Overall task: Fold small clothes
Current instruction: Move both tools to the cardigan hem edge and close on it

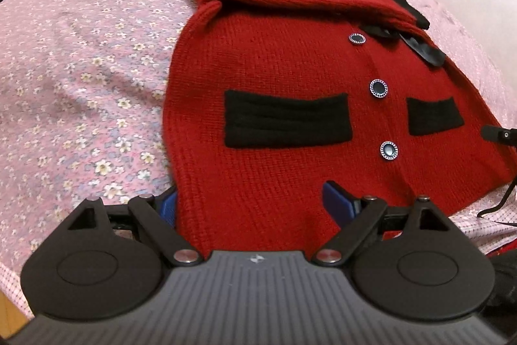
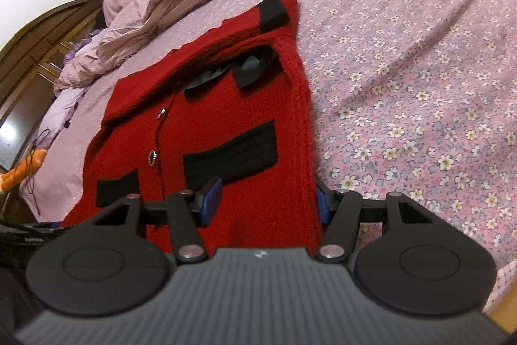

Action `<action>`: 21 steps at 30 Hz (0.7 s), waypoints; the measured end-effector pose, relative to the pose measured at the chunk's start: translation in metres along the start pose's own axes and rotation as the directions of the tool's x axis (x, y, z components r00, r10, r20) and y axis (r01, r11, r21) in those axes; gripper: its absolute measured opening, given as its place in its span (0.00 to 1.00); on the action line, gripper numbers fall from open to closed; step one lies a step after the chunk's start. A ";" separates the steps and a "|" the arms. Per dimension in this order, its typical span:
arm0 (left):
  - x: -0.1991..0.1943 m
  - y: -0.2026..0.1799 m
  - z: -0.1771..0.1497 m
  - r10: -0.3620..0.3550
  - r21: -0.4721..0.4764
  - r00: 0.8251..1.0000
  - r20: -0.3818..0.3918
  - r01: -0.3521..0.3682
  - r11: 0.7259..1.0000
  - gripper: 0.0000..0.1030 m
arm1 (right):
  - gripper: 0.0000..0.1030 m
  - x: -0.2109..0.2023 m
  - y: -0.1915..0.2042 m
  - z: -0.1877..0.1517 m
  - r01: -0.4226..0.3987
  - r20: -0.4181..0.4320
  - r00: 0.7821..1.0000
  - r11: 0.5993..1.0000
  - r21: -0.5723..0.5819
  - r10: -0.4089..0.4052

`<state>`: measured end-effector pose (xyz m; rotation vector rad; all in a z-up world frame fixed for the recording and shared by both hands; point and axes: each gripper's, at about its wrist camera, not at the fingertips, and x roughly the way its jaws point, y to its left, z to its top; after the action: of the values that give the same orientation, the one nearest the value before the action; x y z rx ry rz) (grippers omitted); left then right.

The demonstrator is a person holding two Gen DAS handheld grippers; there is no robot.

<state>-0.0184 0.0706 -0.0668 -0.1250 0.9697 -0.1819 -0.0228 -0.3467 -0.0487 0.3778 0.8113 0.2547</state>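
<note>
Lying flat on the flowered pink bedsheet (image 1: 80, 54), the red knitted cardigan (image 1: 274, 70) shows ribbed black pockets. Left gripper (image 1: 250, 202) straddles its hem, unclenched; right gripper (image 2: 268, 199) likewise, its contact hard to judge.

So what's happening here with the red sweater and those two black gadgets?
A person is folding a small red knitted cardigan laid on a flowered bedsheet, using a two-finger gripper in each hand. Both sleeves look already folded across the top. The left gripper and the right gripper each straddle the hem at a bottom corner; their blue pads stand apart, though whether they already pinch the knit is hard to tell. Lifting the hem looks like the next fold.
</note>
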 end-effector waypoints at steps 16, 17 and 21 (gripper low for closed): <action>0.006 -0.005 0.002 -0.008 0.040 0.999 -0.042 0.009 0.999 0.82 | 0.56 0.013 0.006 -0.012 -0.066 -0.014 0.998 0.996 -0.056 0.066; 0.007 -0.006 0.001 -0.007 0.038 0.999 -0.034 0.008 0.999 0.81 | 0.56 0.013 0.005 -0.012 -0.067 -0.015 0.998 0.996 -0.054 0.067; 0.009 -0.008 0.001 0.022 0.038 0.999 -0.023 -0.021 0.999 0.60 | 0.39 0.014 0.004 -0.010 -0.045 -0.025 0.999 0.998 -0.047 0.044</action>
<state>-0.0138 0.0613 -0.0718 -0.0782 0.9899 -0.1817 -0.0216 -0.3352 -0.0625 0.3488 0.8192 0.3201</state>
